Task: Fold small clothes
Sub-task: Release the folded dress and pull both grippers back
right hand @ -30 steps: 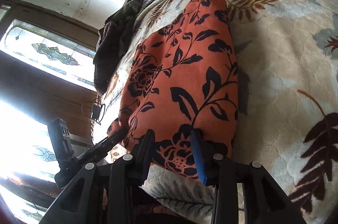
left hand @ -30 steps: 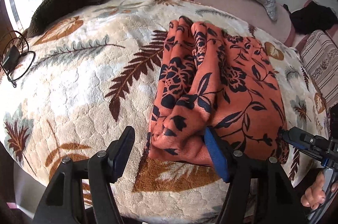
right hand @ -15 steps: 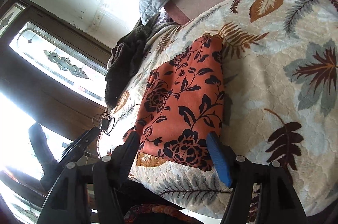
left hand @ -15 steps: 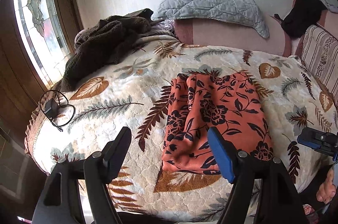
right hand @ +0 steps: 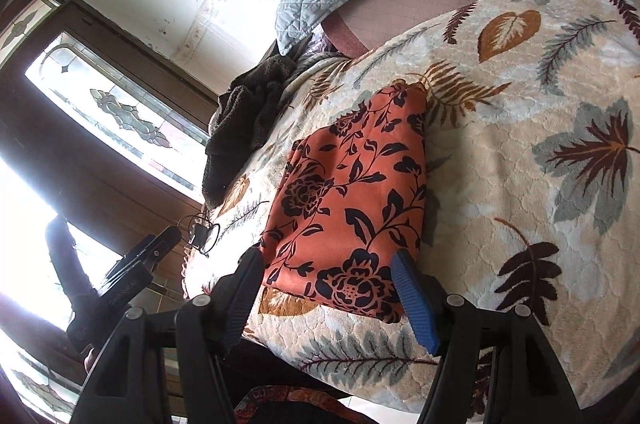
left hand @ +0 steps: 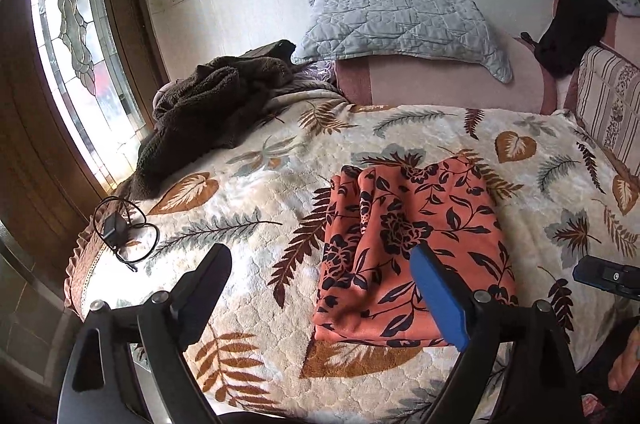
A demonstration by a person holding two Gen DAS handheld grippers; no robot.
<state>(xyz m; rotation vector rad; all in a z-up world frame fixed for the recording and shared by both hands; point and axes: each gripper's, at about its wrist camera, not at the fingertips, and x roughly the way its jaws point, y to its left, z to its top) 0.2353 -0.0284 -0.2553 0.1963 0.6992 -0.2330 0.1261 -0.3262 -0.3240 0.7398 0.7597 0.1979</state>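
Observation:
A folded orange garment with black flowers [left hand: 412,248] lies flat on the leaf-patterned blanket [left hand: 260,192] near the bed's front edge. My left gripper [left hand: 318,254] hovers above and short of the garment's near left corner. Its jaws are opening and nothing is between them. In the right wrist view the same garment [right hand: 352,192] lies just beyond my right gripper [right hand: 327,258], which is open and holds nothing. Past the bed's edge on the left, the left gripper [right hand: 152,248] shows dark against the window. The right gripper's tip [left hand: 600,276] shows at the right edge.
A dark brown fleece [left hand: 212,112] is heaped at the bed's far left corner. A grey quilted pillow [left hand: 400,24] leans on the pink headboard. A black charger with a coiled cable [left hand: 116,228] lies at the left edge. A striped cushion [left hand: 612,104] stands at the right.
Both grippers have risen and drawn back from the garment's near edge. Their jaws stand wider than before. The garment rests folded in the same place.

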